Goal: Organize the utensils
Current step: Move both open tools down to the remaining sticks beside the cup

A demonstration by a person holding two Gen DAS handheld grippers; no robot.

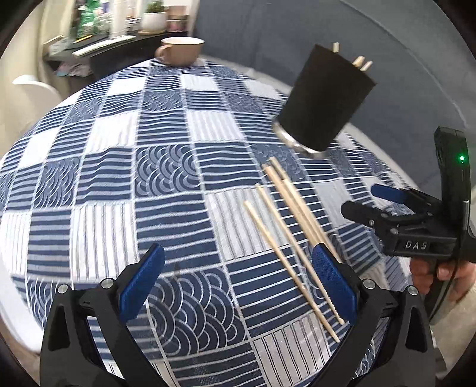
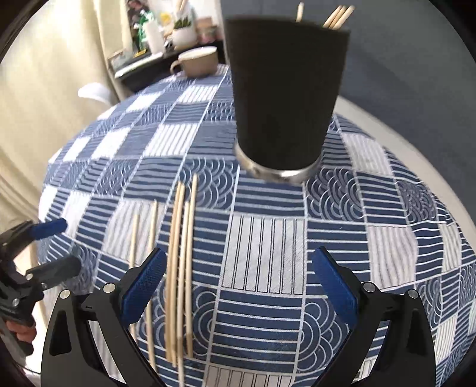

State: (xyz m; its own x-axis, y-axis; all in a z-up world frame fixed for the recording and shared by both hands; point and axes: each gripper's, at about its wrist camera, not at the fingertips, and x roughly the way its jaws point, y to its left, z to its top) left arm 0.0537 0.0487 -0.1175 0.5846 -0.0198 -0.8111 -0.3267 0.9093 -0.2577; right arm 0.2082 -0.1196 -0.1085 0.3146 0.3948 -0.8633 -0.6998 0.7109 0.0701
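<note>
- Your left gripper (image 1: 238, 285) is spread wide, holding nothing.
- Your right gripper (image 2: 238, 288) gapes too, empty.
- Loose chopsticks (image 2: 180, 268) lie on the cloth (image 2: 267, 253), near the holder (image 2: 285, 98) where others stand.

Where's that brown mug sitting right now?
The brown mug stands at the table's far edge, beyond the black holder and the loose chopsticks, left of the holder in both views.

A home living or dining corner, table under a blue-and-white patterned tablecloth (image 1: 166, 178), grey sofa (image 1: 386, 59) behind, beige mug (image 1: 181, 50), cluttered side shelf (image 1: 98, 44) with potted plant (image 1: 154, 18), cream curtain (image 2: 44, 104)
</note>
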